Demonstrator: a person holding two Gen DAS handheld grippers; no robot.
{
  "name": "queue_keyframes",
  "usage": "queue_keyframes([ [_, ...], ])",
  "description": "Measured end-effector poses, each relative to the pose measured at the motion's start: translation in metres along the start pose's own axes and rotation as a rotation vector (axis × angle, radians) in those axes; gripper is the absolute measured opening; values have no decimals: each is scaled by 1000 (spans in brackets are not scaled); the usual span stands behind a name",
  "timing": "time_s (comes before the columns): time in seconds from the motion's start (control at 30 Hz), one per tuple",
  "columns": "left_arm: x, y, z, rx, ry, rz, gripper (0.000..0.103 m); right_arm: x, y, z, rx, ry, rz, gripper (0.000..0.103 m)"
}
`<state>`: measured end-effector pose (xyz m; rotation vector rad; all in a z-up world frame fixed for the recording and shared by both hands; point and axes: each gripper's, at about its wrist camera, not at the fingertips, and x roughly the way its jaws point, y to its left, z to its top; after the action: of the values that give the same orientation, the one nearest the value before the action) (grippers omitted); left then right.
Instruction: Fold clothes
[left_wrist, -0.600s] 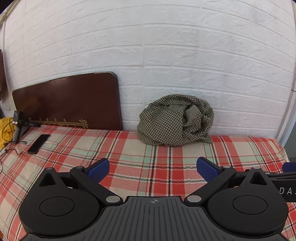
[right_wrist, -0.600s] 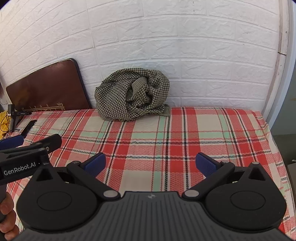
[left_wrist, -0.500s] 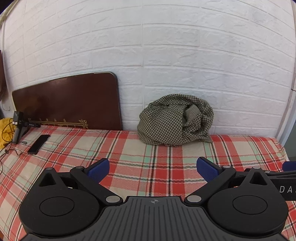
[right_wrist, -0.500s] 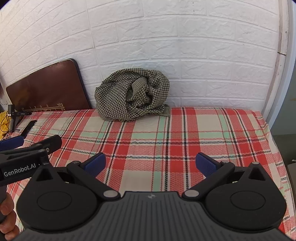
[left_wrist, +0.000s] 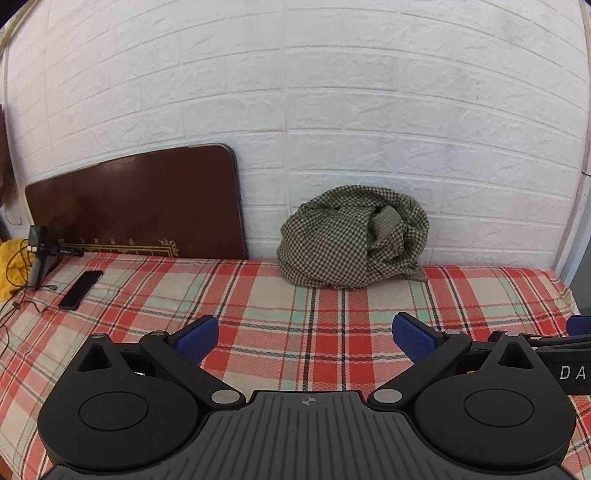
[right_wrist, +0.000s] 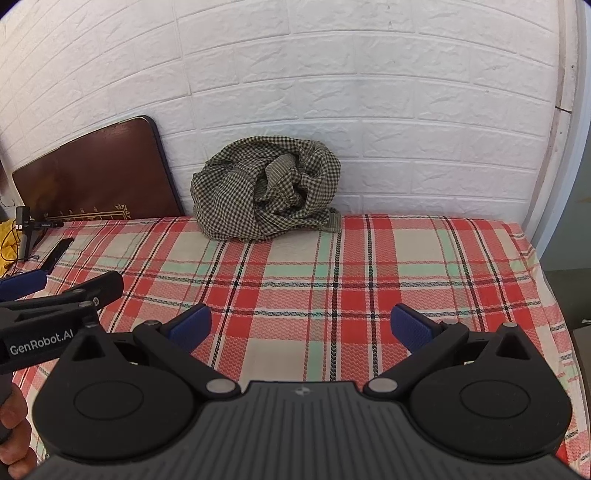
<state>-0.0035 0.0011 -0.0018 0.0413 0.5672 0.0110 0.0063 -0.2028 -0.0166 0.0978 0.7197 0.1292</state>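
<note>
A crumpled green-and-black checked garment (left_wrist: 352, 236) lies bunched against the white brick wall at the back of the plaid-covered bed (left_wrist: 295, 306). It also shows in the right wrist view (right_wrist: 267, 197). My left gripper (left_wrist: 304, 334) is open and empty, low over the bed, well short of the garment. My right gripper (right_wrist: 301, 326) is open and empty too, beside the left one, also short of the garment. The left gripper's body shows at the left edge of the right wrist view (right_wrist: 55, 314).
A brown folding tabletop (left_wrist: 136, 203) leans on the wall at the back left. A black phone (left_wrist: 80, 290) and a small stand with cables (left_wrist: 38, 258) lie on the bed's left side. The bed's right edge (right_wrist: 543, 280) drops off near a white door frame.
</note>
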Motion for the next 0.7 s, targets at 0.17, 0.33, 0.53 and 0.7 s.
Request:
queue_keyframes([
  [0.17, 0, -1, 2, 1, 6, 2, 103, 0, 0, -1, 1, -1, 1, 103],
  [0.33, 2, -1, 1, 4, 11, -2, 103, 0, -1, -1, 2, -3, -3, 103],
  [0.53, 3, -1, 0, 3, 19, -5, 103, 0, 0, -2, 0, -4, -1, 103],
  [0.7, 6, -1, 1, 4, 26, -2, 103, 2, -1, 0, 0, -1, 1, 103],
])
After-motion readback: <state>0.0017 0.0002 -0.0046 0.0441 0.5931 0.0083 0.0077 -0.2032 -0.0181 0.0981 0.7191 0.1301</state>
